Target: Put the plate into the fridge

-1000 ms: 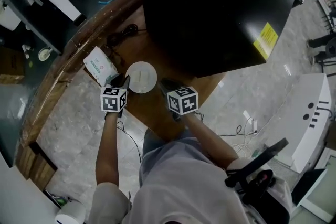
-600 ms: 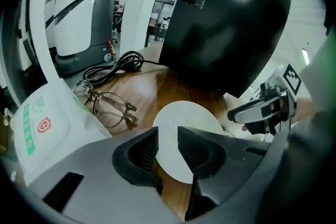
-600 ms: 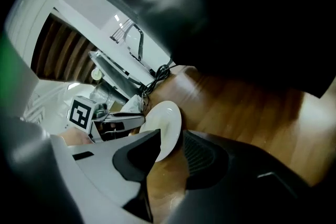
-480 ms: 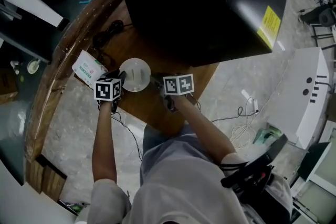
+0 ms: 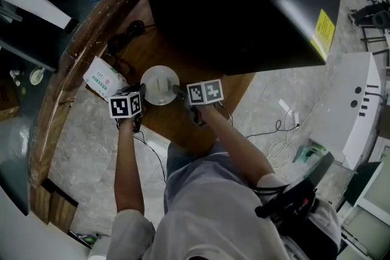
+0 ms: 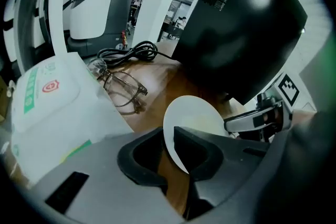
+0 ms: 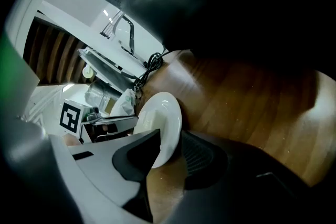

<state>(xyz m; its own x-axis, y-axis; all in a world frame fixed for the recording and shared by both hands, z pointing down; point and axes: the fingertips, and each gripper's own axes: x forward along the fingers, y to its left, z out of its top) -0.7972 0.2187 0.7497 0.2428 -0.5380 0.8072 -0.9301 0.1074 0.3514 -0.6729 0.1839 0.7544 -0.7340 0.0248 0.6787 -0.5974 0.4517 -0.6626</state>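
A round white plate (image 5: pixel 160 83) is on the wooden table (image 5: pixel 183 125), just in front of the black fridge (image 5: pixel 244 3). My left gripper (image 5: pixel 141 91) is at the plate's left rim. In the left gripper view its jaws (image 6: pixel 169 136) are shut on the edge of the plate (image 6: pixel 191 118). My right gripper (image 5: pixel 178 92) is at the plate's right rim. Its jaws (image 7: pixel 170 144) are opening, with the rim of the plate (image 7: pixel 160 123) between them and a gap on one side.
A white packet (image 5: pixel 105 77) lies left of the plate, beside a pair of glasses (image 6: pixel 123 89). A coiled black cable (image 5: pixel 125 33) lies further back. The table's curved edge (image 5: pixel 67 70) runs along the left. White cables (image 5: pixel 283 143) trail on the floor at the right.
The right gripper has come forward to the plate's right rim, which now sits between its jaws. The left gripper has stayed at the left rim.
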